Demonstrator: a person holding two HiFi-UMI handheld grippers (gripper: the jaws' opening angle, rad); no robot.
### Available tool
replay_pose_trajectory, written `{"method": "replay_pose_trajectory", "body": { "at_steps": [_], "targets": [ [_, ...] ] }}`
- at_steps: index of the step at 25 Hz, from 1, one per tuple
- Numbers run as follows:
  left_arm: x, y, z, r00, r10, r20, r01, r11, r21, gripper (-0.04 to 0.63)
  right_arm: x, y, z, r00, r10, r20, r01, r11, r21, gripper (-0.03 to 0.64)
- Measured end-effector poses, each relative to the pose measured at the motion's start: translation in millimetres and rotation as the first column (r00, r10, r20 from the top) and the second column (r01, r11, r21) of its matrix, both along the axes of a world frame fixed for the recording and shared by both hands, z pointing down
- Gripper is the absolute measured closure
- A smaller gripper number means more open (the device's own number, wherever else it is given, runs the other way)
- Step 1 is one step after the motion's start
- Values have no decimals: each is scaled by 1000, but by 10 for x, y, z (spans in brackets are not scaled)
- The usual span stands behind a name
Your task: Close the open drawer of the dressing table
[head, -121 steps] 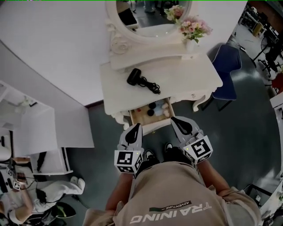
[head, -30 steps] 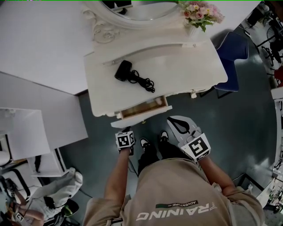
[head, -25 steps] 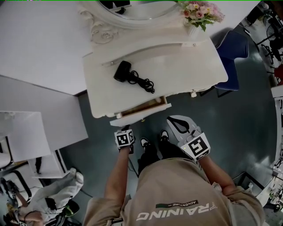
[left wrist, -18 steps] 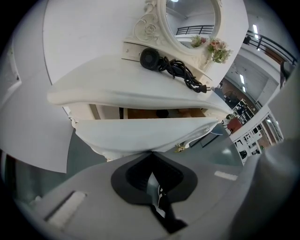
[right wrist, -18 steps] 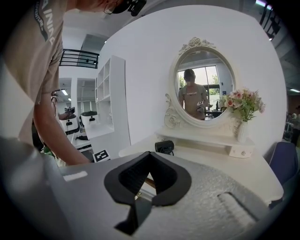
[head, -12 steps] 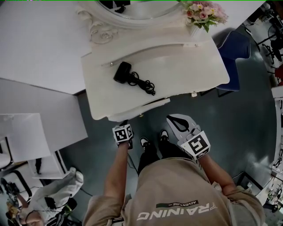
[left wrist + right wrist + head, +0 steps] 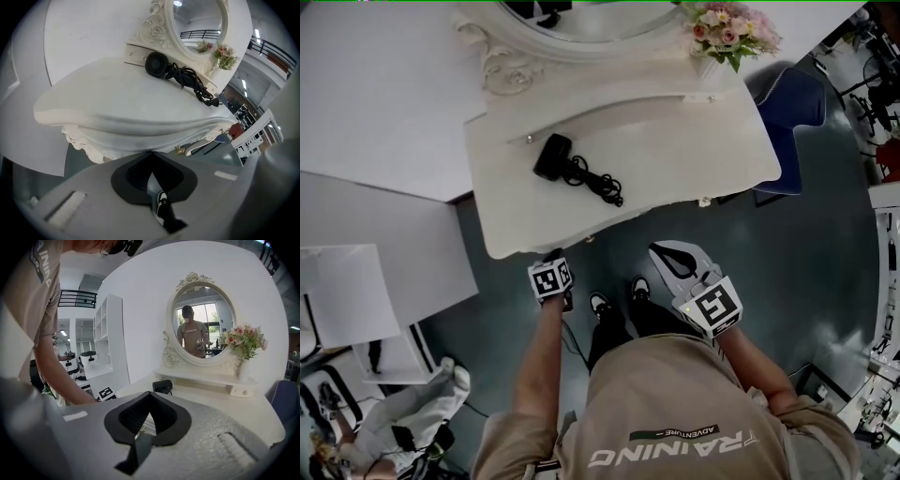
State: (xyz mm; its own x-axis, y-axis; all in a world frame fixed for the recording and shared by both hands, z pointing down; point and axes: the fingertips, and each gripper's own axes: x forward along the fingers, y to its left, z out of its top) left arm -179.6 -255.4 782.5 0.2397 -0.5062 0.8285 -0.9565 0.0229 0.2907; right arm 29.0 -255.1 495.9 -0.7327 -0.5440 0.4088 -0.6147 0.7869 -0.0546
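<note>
1. The drawer (image 7: 140,142) sat in the near front of the dressing table (image 7: 675,150), under the overhanging top and left of the table's middle. In the head view no open gap or drawer inside showed along that edge. I judged it flush with the front, or very nearly so.
2. Its front ran left to right along the table's near edge. Any last travel would therefore go straight toward the far side, square to that long axis.
3. A small gold knob (image 7: 179,150) showed on the front, just right of the jaw tips.
4. The left gripper (image 7: 151,153) was directly on the near side of the drawer. Its jaws were pressed together with nothing between them, and the joined tips were at the moulded front, touching it as far as the left gripper view showed. This was plainly the nearer tool, and it pointed along the push line.
5. The right gripper (image 7: 656,249) hung further right and on the near side, apart from the table edge. Its jaws were likewise together and empty, and it took no part in the contact.
6. On the tabletop beyond, a black hair dryer (image 7: 553,157) with a coiled cord lay well clear of the drawer line.
</note>
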Motion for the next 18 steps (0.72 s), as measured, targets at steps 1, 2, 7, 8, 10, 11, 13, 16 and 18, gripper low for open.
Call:
{"method": "replay_pose_trajectory", "body": {
  "at_steps": [1, 2, 7, 8, 10, 11, 13, 16, 18],
  "targets": [
    [-5, -13, -2, 1000, -4, -4, 4, 1000, 4, 577, -7, 7, -2, 1000, -3, -1, 3, 1000, -2, 615],
    [-10, -22, -5, 1000, -10, -8, 10, 1000, 8, 577, -10, 14, -1, 1000, -5, -4, 5, 1000, -3, 615],
    [-30, -100, -4, 999, -36, -22, 36, 999, 14, 577, -22, -2, 22, 1000, -9, -9, 8, 1000, -9, 615],
    [-37, -118, 0, 999, -36, -22, 36, 999, 16, 577, -27, -7, 27, 1000, -8, -9, 8, 1000, -9, 615],
    [-46, -144, 3, 999, -34, -23, 35, 999, 16, 577, -33, -12, 34, 1000, -6, -7, 6, 1000, -11, 615],
    [-47, -157, 4, 999, -34, -23, 34, 999, 17, 577, -33, -14, 36, 1000, -5, -6, 5, 1000, -11, 615],
    [-50, -186, 5, 999, -34, -27, 34, 999, 21, 577, -39, -15, 42, 1000, -7, -7, 7, 1000, -12, 615],
    [-54, -201, -3, 999, -36, -27, 37, 999, 30, 577, -55, -2, 47, 1000, -14, -8, 14, 1000, -13, 615],
    [-45, -166, -16, 999, -36, -27, 37, 999, 36, 577, -52, 31, 55, 1000, -14, -11, 14, 1000, -17, 615]
  ]
}}
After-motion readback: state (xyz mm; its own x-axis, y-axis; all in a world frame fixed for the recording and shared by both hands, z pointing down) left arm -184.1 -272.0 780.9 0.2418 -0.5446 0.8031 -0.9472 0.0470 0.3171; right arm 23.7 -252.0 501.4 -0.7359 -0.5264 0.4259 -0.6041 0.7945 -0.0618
